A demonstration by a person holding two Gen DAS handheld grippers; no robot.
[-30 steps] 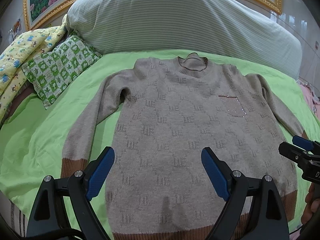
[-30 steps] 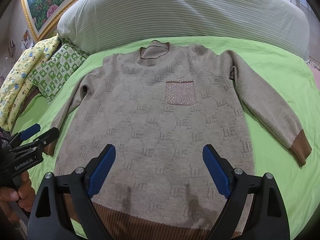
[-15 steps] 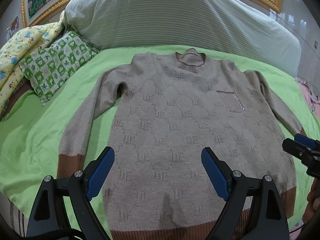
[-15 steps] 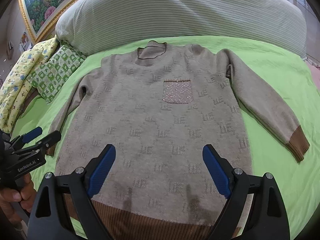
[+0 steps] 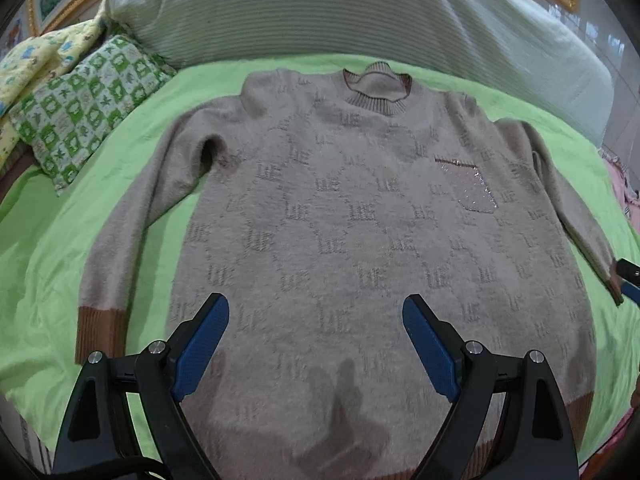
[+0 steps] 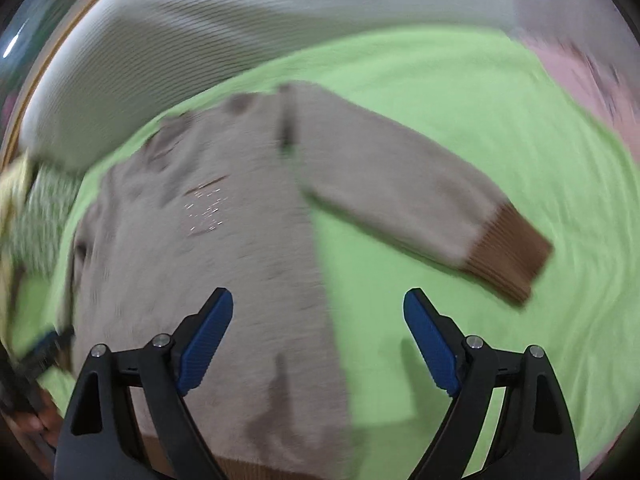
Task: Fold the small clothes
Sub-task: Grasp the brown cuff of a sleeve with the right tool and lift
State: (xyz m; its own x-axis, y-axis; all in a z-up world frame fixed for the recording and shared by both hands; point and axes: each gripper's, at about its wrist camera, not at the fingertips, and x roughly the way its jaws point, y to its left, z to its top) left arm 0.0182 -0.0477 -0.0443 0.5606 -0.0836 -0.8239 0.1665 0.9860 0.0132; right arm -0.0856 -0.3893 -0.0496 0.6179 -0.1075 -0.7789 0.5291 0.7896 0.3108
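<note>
Sweater flat, face up on green bed, both sleeves spread, unfolded. Right tool swung rightward since half second ago: view blurred, now aimed at right sleeve and brown cuff, not at body. Left tool nearly unchanged over hem. Both tools gaping, empty. Likely first fold: right sleeve inward.
</note>
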